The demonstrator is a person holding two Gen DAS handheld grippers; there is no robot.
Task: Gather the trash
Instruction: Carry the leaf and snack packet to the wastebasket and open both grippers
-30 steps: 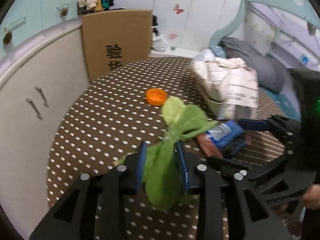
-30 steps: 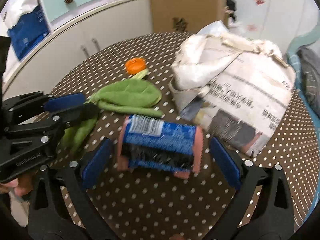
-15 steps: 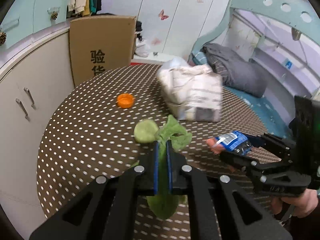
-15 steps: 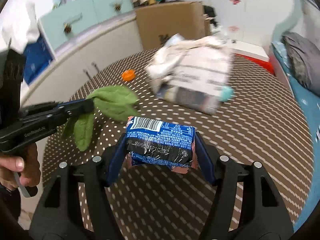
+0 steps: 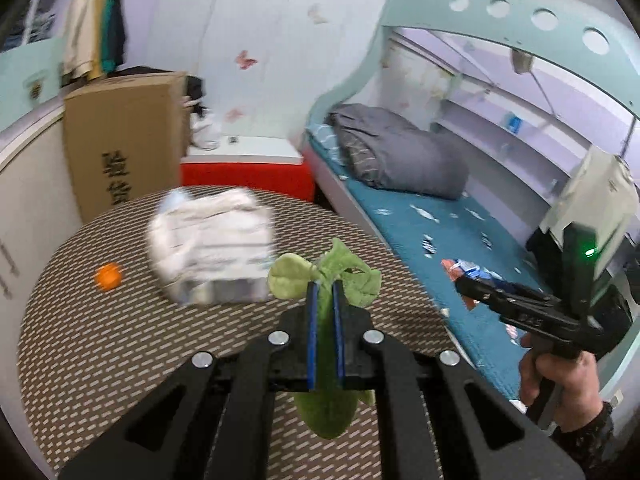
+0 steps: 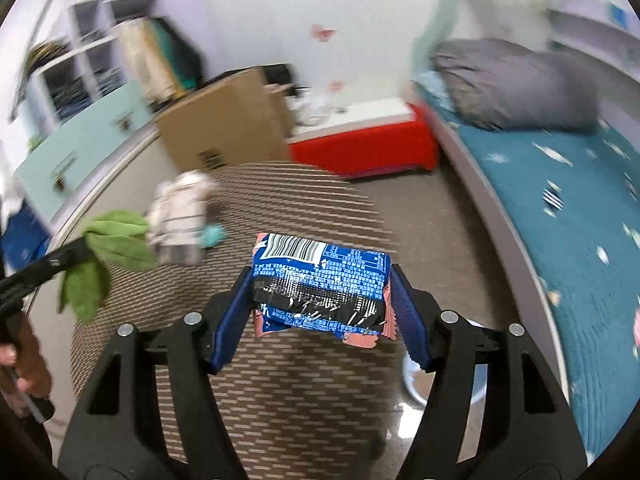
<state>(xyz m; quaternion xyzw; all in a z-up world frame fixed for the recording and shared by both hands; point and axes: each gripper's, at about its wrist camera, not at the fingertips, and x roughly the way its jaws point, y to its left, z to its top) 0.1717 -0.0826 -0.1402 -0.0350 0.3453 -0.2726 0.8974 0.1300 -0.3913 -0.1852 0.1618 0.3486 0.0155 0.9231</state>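
Left hand-held gripper (image 5: 324, 292): blue pads nearly together, pinching a limp green leafy vegetable scrap (image 5: 327, 412). Leaves stick out past the fingertips and hang below them; the scrap is held in the air above the near edge of the round brown dotted surface (image 5: 100, 352).

Right hand-held gripper (image 6: 320, 292): jaws part-way apart, clamped on both ends of a blue and black crinkled snack wrapper with pink edges and a barcode (image 6: 320, 284). The wrapper is lifted clear, above the right edge of the surface, toward the bed with the teal sheet (image 6: 560, 208).

On the surface: crumpled white newspaper bundle (image 5: 212, 248) near the middle toward the far edge; small orange bottle cap (image 5: 108, 277) beside it toward the left edge. Both blurred.

Brown cardboard box (image 5: 124, 136) stands beyond the far left edge.
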